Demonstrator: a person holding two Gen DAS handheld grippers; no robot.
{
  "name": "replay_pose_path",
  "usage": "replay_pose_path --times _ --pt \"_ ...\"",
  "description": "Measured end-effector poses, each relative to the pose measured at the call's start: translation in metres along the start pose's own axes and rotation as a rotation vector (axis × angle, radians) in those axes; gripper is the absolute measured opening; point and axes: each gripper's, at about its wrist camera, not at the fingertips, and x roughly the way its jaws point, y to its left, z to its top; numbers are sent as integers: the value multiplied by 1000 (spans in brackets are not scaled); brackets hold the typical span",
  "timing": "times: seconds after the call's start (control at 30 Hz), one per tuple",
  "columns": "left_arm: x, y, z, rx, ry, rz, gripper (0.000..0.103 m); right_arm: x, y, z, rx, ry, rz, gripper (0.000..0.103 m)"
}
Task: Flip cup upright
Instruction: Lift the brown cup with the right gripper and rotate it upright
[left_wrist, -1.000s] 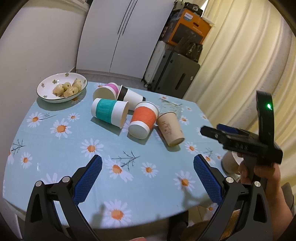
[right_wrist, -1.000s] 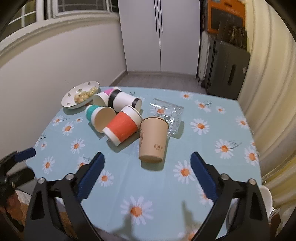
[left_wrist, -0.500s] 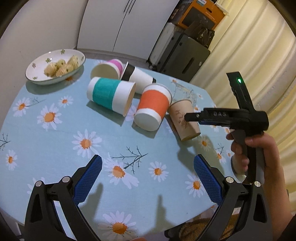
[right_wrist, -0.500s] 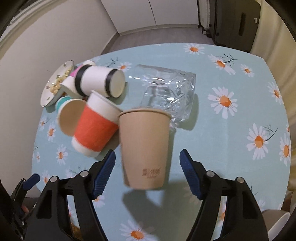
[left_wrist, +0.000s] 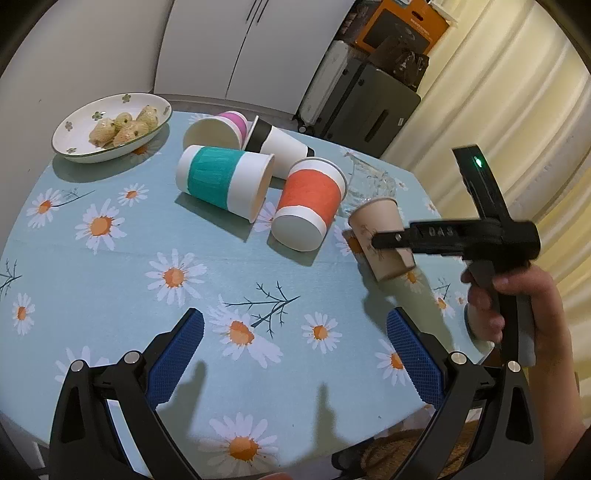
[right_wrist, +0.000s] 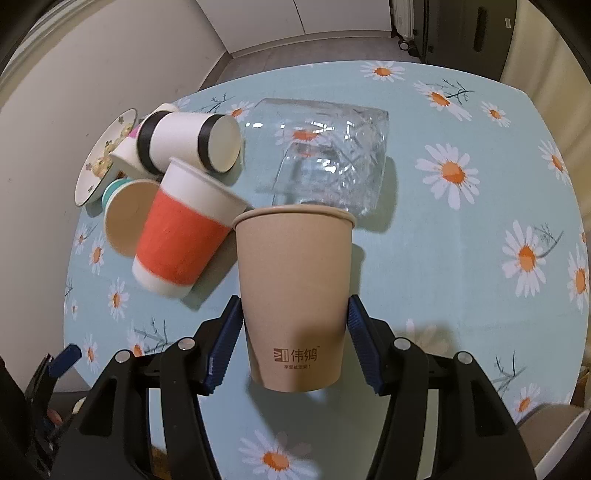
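Note:
A plain brown paper cup (right_wrist: 295, 295) lies on its side on the daisy tablecloth, rim pointing away from my right gripper (right_wrist: 294, 343). The right gripper's blue pads sit on both sides of the cup's lower half, touching or nearly touching it. In the left wrist view the same cup (left_wrist: 380, 240) is partly behind the right gripper's body. My left gripper (left_wrist: 295, 358) is open and empty, hovering over the table's near edge.
An orange cup (left_wrist: 308, 210), a teal cup (left_wrist: 221, 182), a black-banded white cup (left_wrist: 277, 146) and a pink cup (left_wrist: 218, 129) lie on their sides left of the brown cup. A clear glass (right_wrist: 328, 158) lies beyond it. A bowl of snacks (left_wrist: 110, 127) stands at far left.
My right gripper moved forward to the brown cup and its jaws narrowed around it. My left gripper moved slightly closer over the table, still open.

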Motion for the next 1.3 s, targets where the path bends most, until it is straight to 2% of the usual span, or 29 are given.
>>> replay_pose_path --times 0.3,0.67,0.97,1.3 --pt "-16 -1 -19 -8 11 -3 97 -29 17 -44 10 -26 66 58" --pt "-36 3 -50 -42 18 -3 97 -28 32 -105 84 4 118 58" --pt "-38 -5 -67 -43 28 -5 97 -14 39 -125 106 31 141 58" --pt "-38 -8 -70 -39 32 8 97 -12 39 -125 108 33 147 58"
